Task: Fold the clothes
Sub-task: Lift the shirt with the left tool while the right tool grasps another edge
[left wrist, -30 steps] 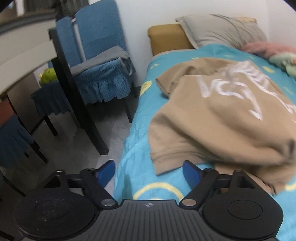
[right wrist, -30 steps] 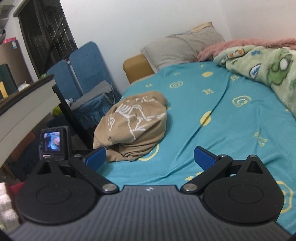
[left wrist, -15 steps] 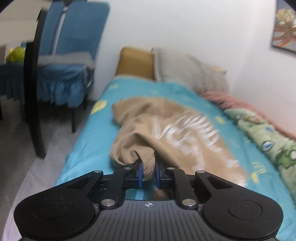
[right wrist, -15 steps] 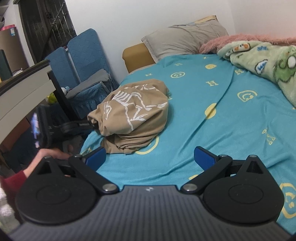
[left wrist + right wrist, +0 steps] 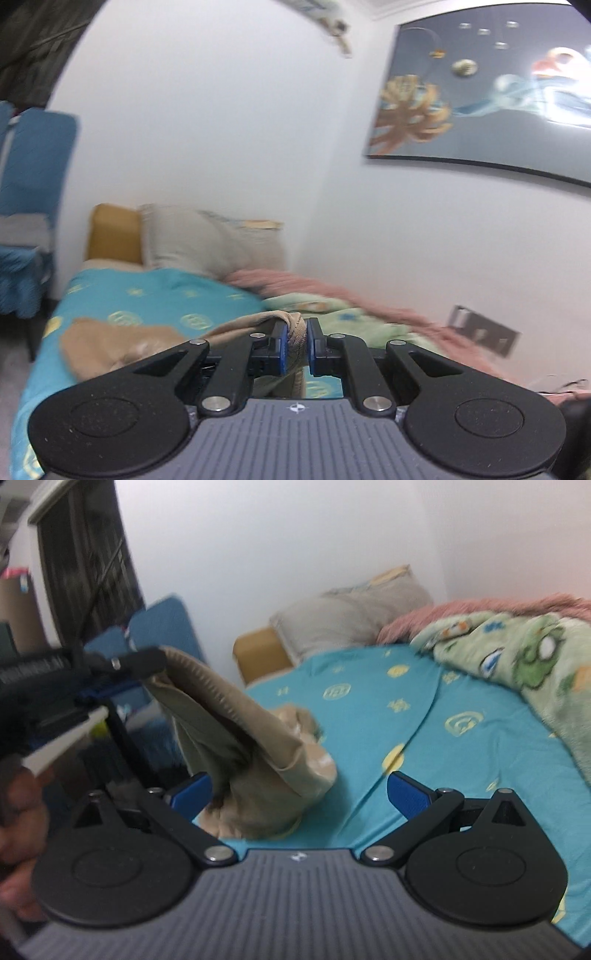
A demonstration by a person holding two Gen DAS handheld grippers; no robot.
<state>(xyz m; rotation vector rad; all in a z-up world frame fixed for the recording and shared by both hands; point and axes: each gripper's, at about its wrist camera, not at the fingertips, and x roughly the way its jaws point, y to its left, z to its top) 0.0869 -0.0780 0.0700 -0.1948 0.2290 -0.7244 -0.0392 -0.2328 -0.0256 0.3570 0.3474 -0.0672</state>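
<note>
Two hand-held grippers: left [image 5: 295, 341] pinched tight on tan garment's [image 5: 236, 738] hem, right [image 5: 299, 794] wide open, empty.

Soft ribbed tan cloth garment [image 5: 236, 738], matt black plastic gripper [image 5: 295, 341], smooth teal cotton-like bedsheet [image 5: 424, 738], fuzzy green blanket [image 5: 524, 664].

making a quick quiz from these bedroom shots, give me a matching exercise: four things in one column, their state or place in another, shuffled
Things:
1. left gripper
2. right gripper
3. tan garment
4. green blanket

States or places:
A. bunched by the wall side of the bed
B. jaws wide apart, nothing between them
C. clamped on a ribbed edge
D. partly lifted off the teal sheet

Pairs: 1-C, 2-B, 3-D, 4-A
</note>
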